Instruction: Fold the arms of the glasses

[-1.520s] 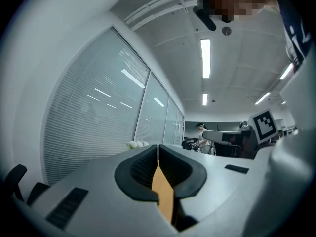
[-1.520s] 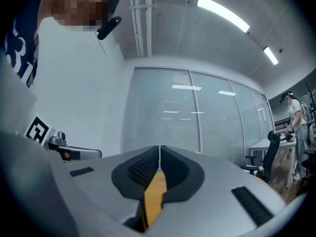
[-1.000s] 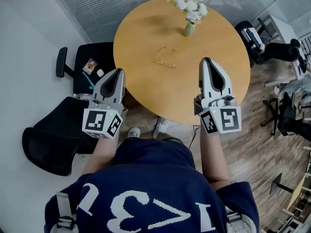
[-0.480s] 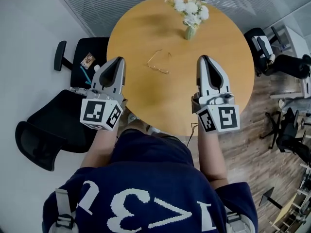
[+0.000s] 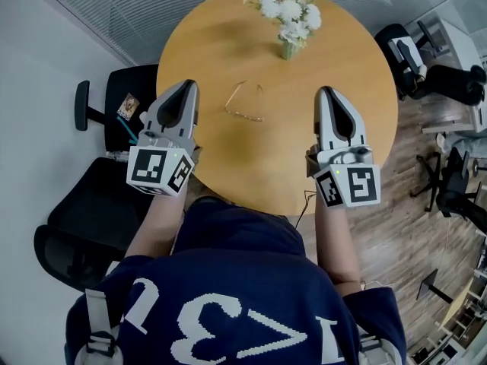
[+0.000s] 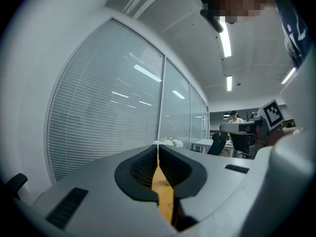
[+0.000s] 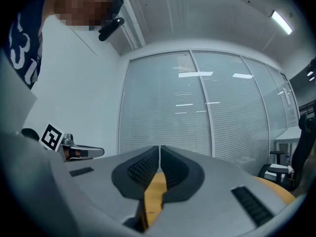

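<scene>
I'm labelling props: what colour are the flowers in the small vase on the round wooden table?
White: the bunch of flowers shows best in the head view.

Head view high, steeply down on the round table, gripper views low and level along their jaws — facing the blinds, table shared by all

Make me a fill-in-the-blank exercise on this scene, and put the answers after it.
The glasses, arms not yet folded, lie on a ____ wooden table. The vase beyond them holds ____ flowers. The left claw and the right claw are both empty and ____, not open.
Missing words: round; white; shut.
</scene>
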Action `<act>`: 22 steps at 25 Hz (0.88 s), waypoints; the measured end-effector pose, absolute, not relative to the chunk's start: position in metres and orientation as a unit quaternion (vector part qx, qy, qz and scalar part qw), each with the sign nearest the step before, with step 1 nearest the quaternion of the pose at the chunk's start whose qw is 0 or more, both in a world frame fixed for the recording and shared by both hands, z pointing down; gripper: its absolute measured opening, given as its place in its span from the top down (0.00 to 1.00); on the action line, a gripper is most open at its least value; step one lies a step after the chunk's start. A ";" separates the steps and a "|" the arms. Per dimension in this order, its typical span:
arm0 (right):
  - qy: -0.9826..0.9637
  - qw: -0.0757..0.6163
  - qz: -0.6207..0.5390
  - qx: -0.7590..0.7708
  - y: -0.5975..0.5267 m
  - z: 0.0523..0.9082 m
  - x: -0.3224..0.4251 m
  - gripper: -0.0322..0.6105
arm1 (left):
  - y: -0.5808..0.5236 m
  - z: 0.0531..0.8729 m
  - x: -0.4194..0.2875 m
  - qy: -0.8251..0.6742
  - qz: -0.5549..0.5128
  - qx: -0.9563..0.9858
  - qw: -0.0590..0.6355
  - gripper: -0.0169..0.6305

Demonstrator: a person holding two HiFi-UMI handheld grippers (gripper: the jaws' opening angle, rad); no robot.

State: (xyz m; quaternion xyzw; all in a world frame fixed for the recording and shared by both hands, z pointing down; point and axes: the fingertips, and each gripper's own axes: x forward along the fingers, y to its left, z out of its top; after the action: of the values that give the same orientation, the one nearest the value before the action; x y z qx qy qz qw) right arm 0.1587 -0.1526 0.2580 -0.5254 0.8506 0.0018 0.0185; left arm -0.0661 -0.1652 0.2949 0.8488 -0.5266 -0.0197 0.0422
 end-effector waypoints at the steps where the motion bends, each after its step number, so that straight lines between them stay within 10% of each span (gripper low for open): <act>1: 0.849 0.013 0.002 -0.529 -0.157 0.260 0.157 0.90 | -0.172 0.296 -0.067 -0.522 -0.018 0.852 0.044 0.94; 22: 0.836 -0.112 -0.005 -0.538 -0.189 0.353 0.126 0.90 | -0.172 0.461 -0.004 -0.391 0.112 0.892 0.198 0.82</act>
State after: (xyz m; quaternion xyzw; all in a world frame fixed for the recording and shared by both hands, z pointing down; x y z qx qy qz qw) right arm 0.1256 -0.1888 0.3526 -0.5378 0.8355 -0.0047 -0.1123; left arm -0.0039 -0.1720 0.4608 0.8917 -0.3912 0.1120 0.1984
